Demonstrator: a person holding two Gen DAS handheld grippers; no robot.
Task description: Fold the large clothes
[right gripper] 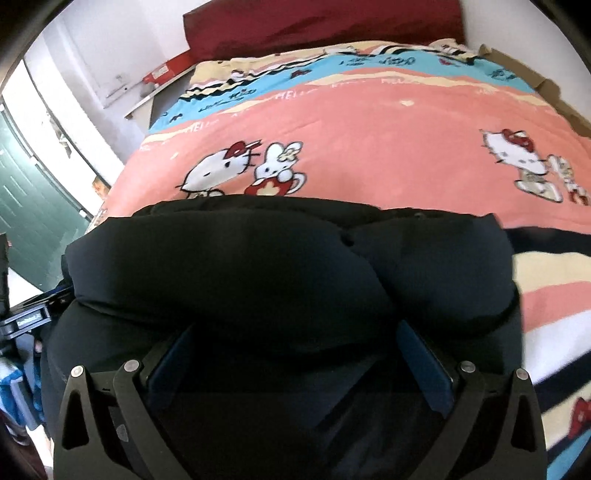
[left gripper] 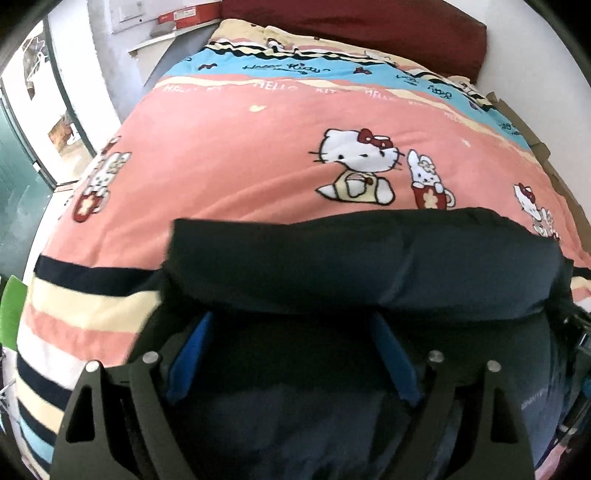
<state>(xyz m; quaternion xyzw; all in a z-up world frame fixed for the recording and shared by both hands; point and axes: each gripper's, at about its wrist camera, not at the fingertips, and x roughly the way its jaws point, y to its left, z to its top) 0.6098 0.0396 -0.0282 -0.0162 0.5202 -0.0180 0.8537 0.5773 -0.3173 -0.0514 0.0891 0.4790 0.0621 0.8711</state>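
My left gripper (left gripper: 291,325) and right gripper (right gripper: 299,332) both stand wide apart, fingertips buried under the folded black garment (left gripper: 369,266); whether they grip it I cannot tell. It lies at six o'clock on the pink cartoon bedspread (left gripper: 221,158).

**Layout: garment on bed**

The garment (left gripper: 369,266) lies on the quilt (left gripper: 240,166), at its near end, bunched in a roll across both grippers' fingers. Left gripper (left gripper: 291,354) sits under its left part, right gripper (right gripper: 295,358) under its right. A pillow (left gripper: 369,26) lies behind the quilt.
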